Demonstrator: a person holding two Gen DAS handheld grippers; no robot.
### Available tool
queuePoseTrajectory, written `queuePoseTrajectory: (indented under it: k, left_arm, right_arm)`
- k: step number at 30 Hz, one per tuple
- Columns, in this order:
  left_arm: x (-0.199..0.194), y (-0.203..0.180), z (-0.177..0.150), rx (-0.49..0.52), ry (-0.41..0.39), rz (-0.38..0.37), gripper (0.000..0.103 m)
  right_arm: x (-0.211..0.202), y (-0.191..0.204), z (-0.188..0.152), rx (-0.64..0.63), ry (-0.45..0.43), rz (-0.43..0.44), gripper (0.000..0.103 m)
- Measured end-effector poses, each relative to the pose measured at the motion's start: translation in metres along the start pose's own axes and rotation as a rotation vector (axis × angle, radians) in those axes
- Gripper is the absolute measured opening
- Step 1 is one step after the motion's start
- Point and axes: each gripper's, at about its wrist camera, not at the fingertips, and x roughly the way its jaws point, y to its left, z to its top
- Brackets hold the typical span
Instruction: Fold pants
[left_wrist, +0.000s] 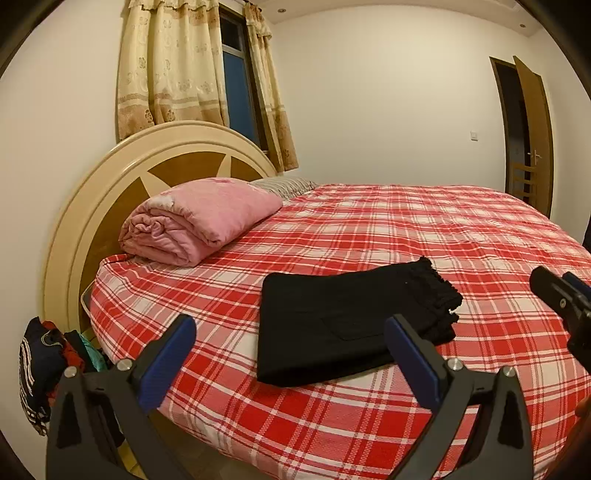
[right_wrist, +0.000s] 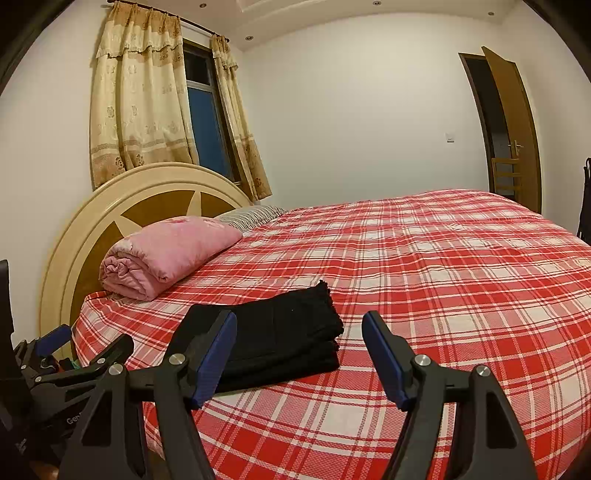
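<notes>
1 pair of black pants (left_wrist: 354, 325), folded into a thick rectangular bundle with a fringed edge at its far end, lies flat on the red-and-white plaid bedsheet (left_wrist: 424, 236) near the bed's front edge. On top of the bundle 1 pocket outline shows.

2 grippers are in view. The left gripper (left_wrist: 291, 338) has its 2 blue-padded fingers (left_wrist: 173, 354) spread wide, clamping nothing; in the left wrist view the right-hand finger overlaps the near corner of the bundle, though whether it touches the cloth cannot be told. The right gripper (right_wrist: 299, 334) also has its 2 fingers apart and holds nothing; in the right wrist view it sits just beside the bundle's near right end, its left-hand pad (right_wrist: 218, 354) in front of the black cloth.

Toward the head of the bed rests 1 rolled pink quilt (left_wrist: 199, 218), and behind it 1 striped pillow (left_wrist: 284, 184). The round cream-and-brown wooden headboard (left_wrist: 122, 162) stands against the wall below 1 window hung with 2 beige floral curtains (left_wrist: 170, 70). 1 brown wooden door (left_wrist: 533, 136) stands ajar on the far wall, near 1 white wall switch (left_wrist: 585, 136). 1 heap of mixed clothes (left_wrist: 48, 362) sits beside the bed at lower left.
</notes>
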Motion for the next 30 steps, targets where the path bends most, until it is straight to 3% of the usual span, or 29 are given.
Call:
queuePoseTrajectory:
  k: [30]
  left_arm:
    - [0.0031, 0.0004, -0.0011, -0.005, 0.030, -0.003, 0.103]
  right_arm:
    - [-0.0020, -0.0012, 0.0002, -0.001, -0.004, 0.003, 0.072]
